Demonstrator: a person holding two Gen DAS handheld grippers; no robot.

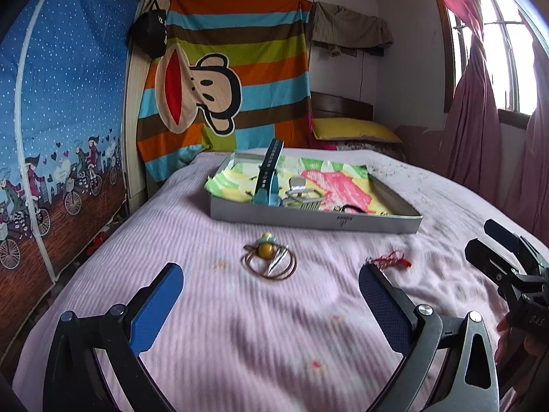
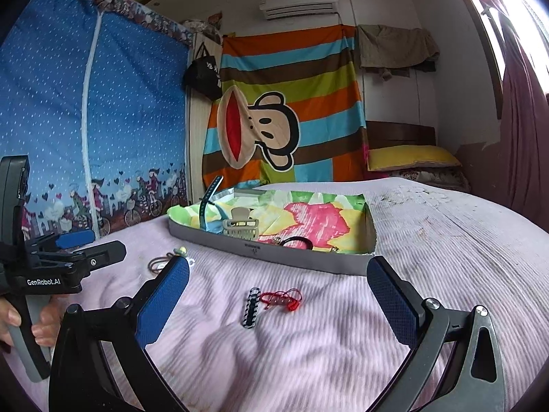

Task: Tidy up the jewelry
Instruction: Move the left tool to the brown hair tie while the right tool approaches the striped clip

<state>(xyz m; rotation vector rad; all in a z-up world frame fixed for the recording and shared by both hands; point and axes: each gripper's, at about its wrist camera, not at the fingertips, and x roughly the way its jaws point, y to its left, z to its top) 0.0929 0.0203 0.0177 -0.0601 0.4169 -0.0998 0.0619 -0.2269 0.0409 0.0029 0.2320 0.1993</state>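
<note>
A shallow grey box (image 1: 315, 219) lined with bright cloth sits on the pink bed; it also shows in the right wrist view (image 2: 274, 255). It holds a teal watch strap (image 1: 269, 175), a hair claw (image 1: 302, 189) and a black hair tie (image 2: 298, 242). On the bed before it lie thin hoops with a yellow bead and a metal clip (image 1: 269, 257), a red string bracelet (image 2: 281, 298) and a black-and-white clip (image 2: 252, 307). My left gripper (image 1: 271, 295) is open, just short of the hoops. My right gripper (image 2: 279, 292) is open around the red bracelet and clip.
A blue fabric wardrobe (image 1: 61, 137) stands at the left. A striped monkey blanket (image 1: 226, 79) hangs behind the bed. A yellow pillow (image 1: 353, 130) lies at the back right. Pink curtains (image 1: 480, 110) hang at the right by the window.
</note>
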